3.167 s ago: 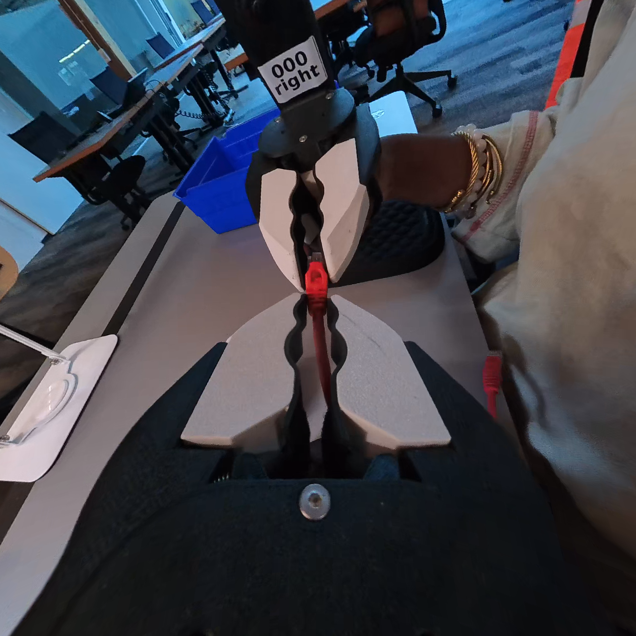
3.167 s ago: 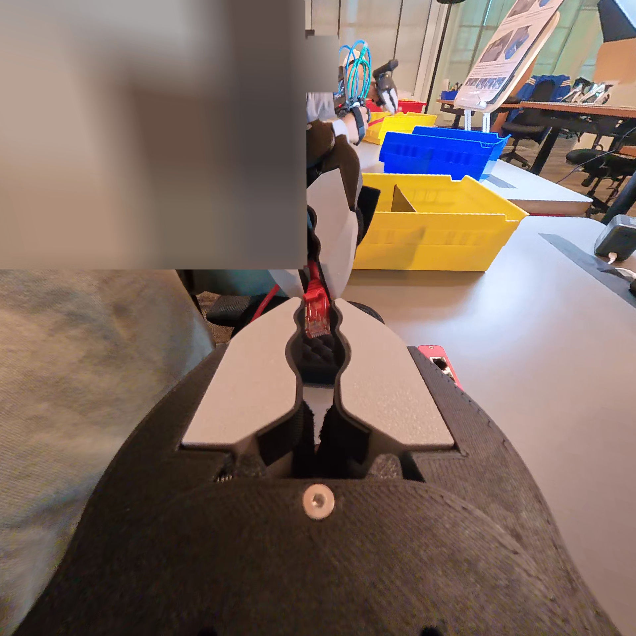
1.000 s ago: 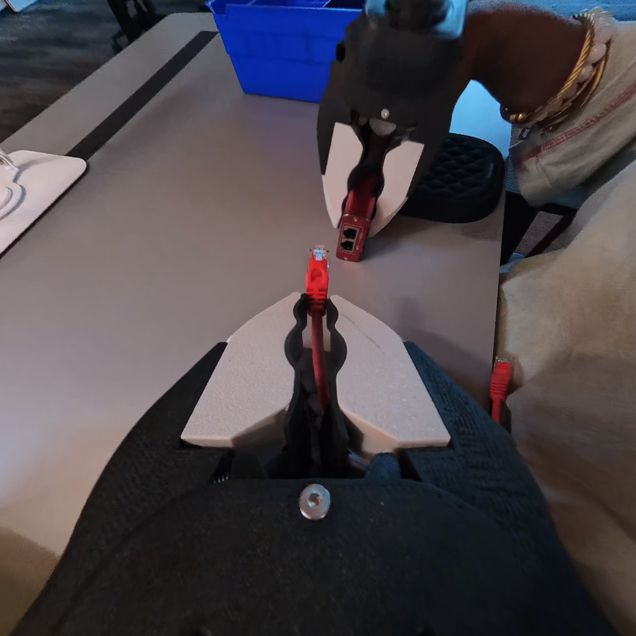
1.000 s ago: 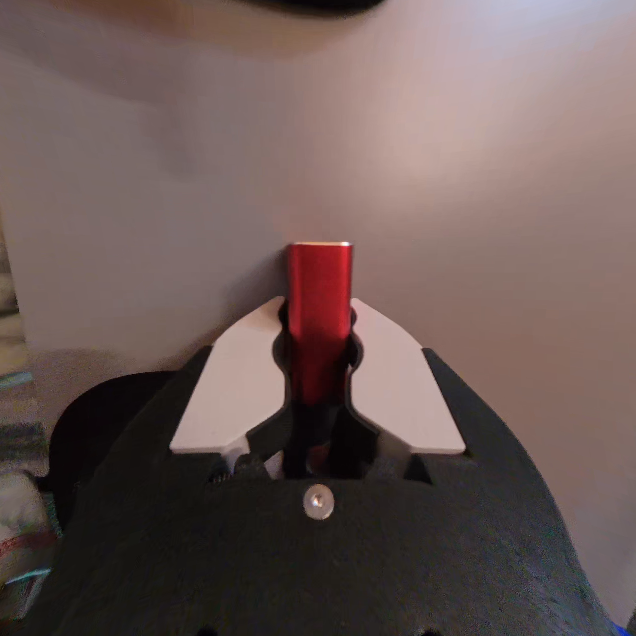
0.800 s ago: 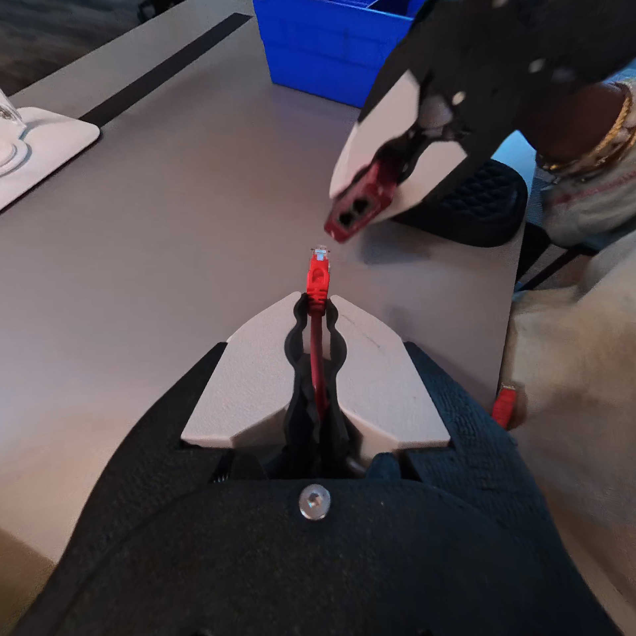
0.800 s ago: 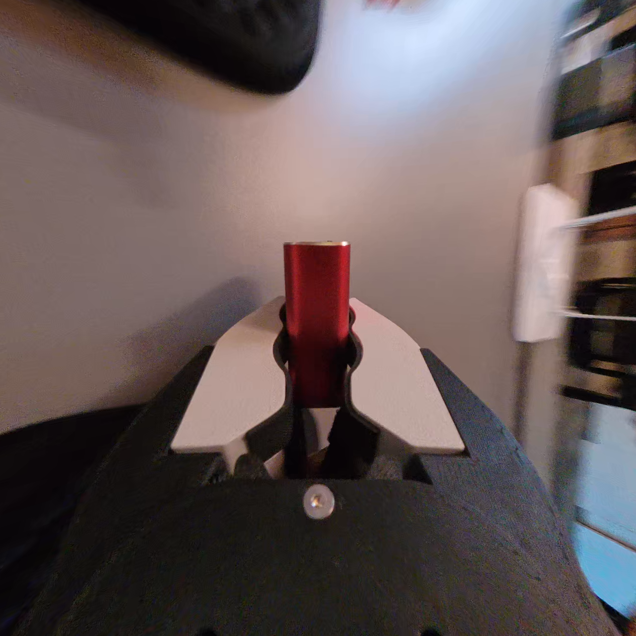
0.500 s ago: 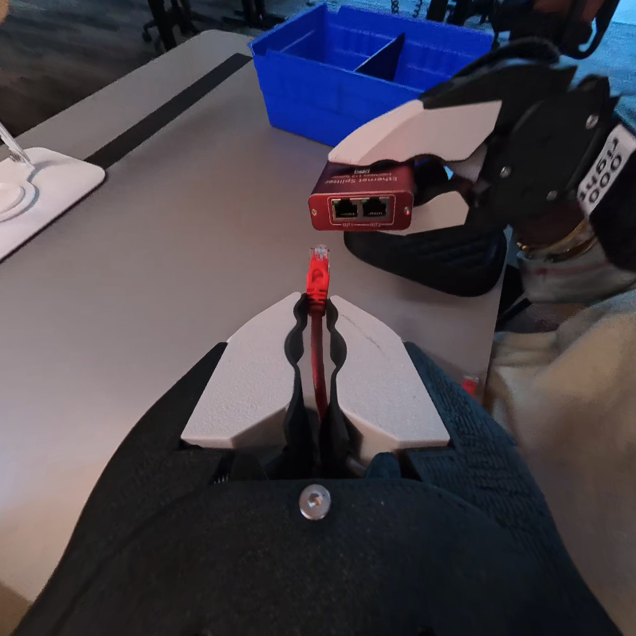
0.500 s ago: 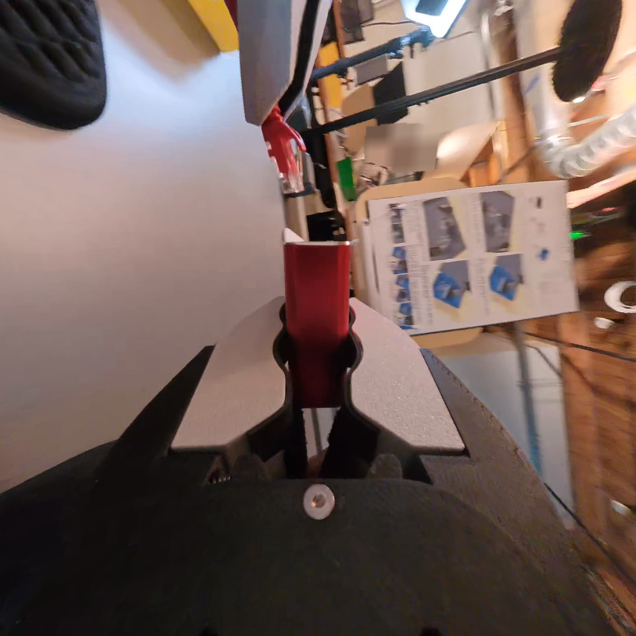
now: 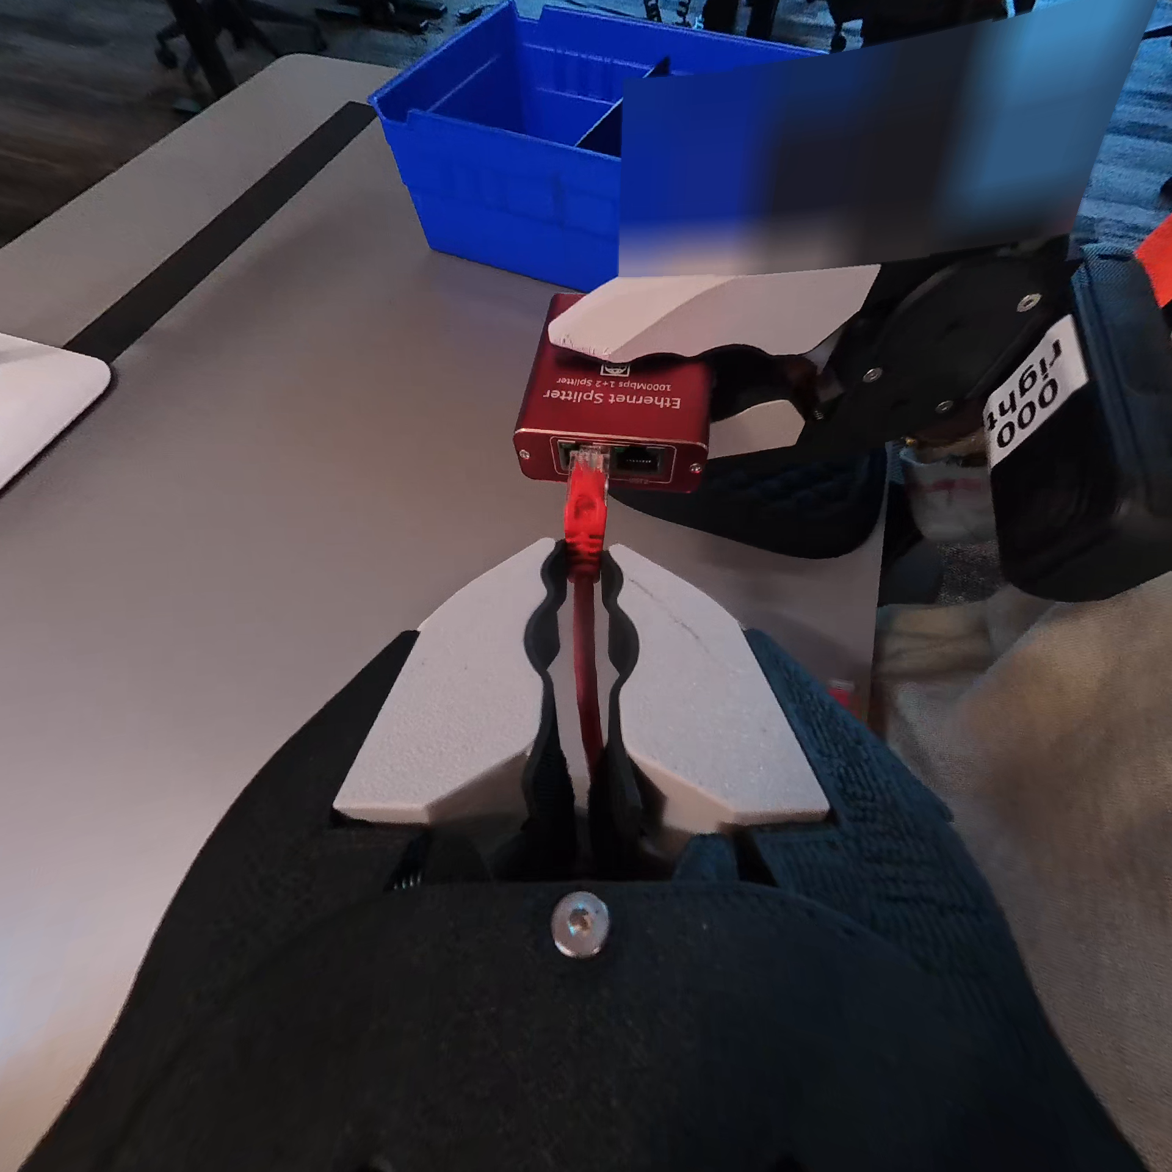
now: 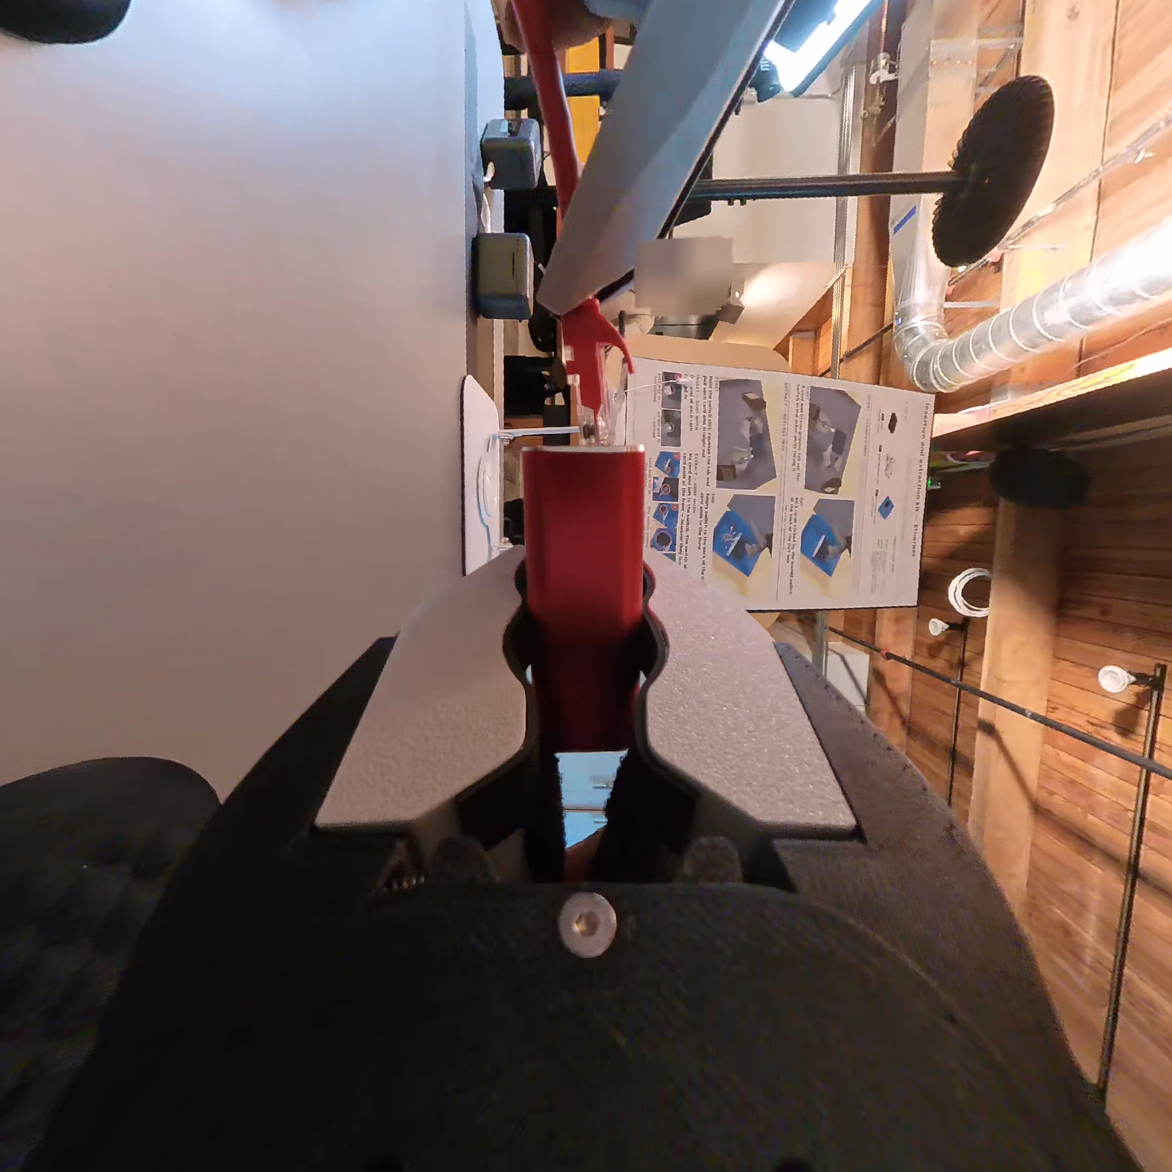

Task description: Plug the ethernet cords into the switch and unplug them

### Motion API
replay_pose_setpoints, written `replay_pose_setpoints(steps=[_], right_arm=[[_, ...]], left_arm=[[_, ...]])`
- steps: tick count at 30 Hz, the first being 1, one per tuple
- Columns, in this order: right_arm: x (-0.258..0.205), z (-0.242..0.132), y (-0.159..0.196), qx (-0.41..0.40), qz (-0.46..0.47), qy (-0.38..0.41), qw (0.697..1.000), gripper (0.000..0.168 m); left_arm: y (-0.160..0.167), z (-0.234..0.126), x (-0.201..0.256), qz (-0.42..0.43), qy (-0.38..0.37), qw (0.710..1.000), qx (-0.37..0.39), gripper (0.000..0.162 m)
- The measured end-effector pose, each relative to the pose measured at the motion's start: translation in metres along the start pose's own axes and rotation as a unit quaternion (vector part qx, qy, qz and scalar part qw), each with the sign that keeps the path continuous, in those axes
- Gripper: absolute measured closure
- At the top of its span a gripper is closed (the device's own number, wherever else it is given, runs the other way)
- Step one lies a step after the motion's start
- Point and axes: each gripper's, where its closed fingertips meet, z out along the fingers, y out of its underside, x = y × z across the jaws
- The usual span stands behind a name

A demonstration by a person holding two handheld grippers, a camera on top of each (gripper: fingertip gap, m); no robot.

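Observation:
My left gripper (image 9: 586, 546) is shut on a red ethernet cord (image 9: 586, 666), with its plug (image 9: 586, 501) sticking out ahead of the fingertips. My right gripper (image 10: 583, 571) is shut on the red switch (image 10: 580, 539) and holds it above the table, turned on its side. In the left wrist view the switch (image 9: 612, 406) faces me with two ports, one white finger (image 9: 697, 311) on top of it. The plug's clear tip is at the mouth of the left port. The right wrist view shows the plug (image 10: 590, 368) just off the switch's face.
A blue bin (image 9: 507, 146) stands behind the switch on the grey table (image 9: 253, 444). A white pad (image 9: 38, 393) lies at the left edge. A black quilted pad (image 9: 761, 514) sits under the switch. A second red plug (image 9: 840, 691) shows near a person's sleeve. About 7 centimeters separates my left fingertips from my right.
The right gripper lifted the switch off the table, turned its ports toward my left gripper and brought it closer. The plug tip now meets the left port. The left gripper kept its hold.

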Motion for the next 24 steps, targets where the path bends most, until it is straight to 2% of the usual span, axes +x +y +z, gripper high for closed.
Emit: replay_pose_setpoints(steps=[11,17,20,24], right_arm=[[-0.003,0.001,-0.003,0.002,-0.067,-0.013,0.998,0.139],[-0.005,-0.006,-0.016,0.056,-0.036,-0.030,0.997,0.139],[-0.008,-0.010,-0.021,0.080,-0.033,-0.037,0.996,0.139],[0.000,-0.022,-0.029,0.162,0.046,-0.055,0.984,0.139]], left_arm=[[0.007,0.005,-0.002,0.016,-0.008,0.999,-0.034,0.152],[0.003,0.004,-0.005,0.036,0.002,0.999,-0.022,0.152],[0.005,0.005,-0.001,0.053,0.038,0.998,-0.006,0.152],[0.000,-0.005,0.014,0.054,0.132,0.989,0.033,0.152]])
